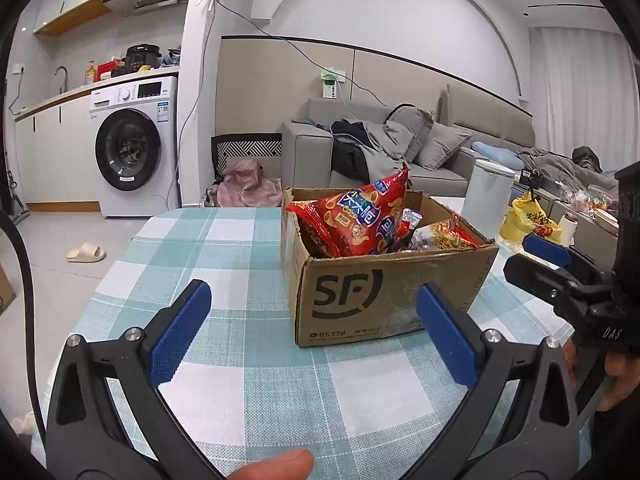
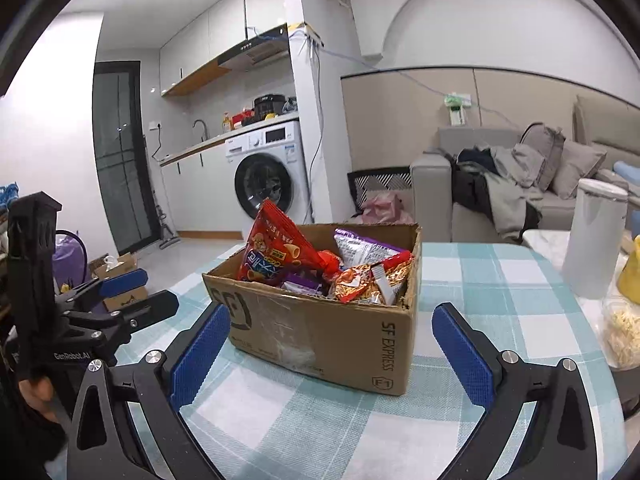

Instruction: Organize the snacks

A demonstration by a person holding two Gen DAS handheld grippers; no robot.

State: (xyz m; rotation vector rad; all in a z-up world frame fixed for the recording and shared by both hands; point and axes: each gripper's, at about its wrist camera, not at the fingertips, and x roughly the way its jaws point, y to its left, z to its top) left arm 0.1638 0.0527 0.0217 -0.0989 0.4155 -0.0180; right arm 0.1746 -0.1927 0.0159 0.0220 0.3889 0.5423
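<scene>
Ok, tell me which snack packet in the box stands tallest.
The big red chip bag: it stands on end, its corner well above the cardboard box rim, while the purple packet and noodle packets sit lower.

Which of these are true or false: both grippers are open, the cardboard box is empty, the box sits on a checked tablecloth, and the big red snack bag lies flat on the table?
1. Both grippers are open. True: the left gripper and right gripper both have their fingers spread, holding nothing.
2. The cardboard box is empty. False: it is full of snack packets.
3. The box sits on a checked tablecloth. True.
4. The big red snack bag lies flat on the table. False: it stands tilted inside the box, poking above the rim.
</scene>
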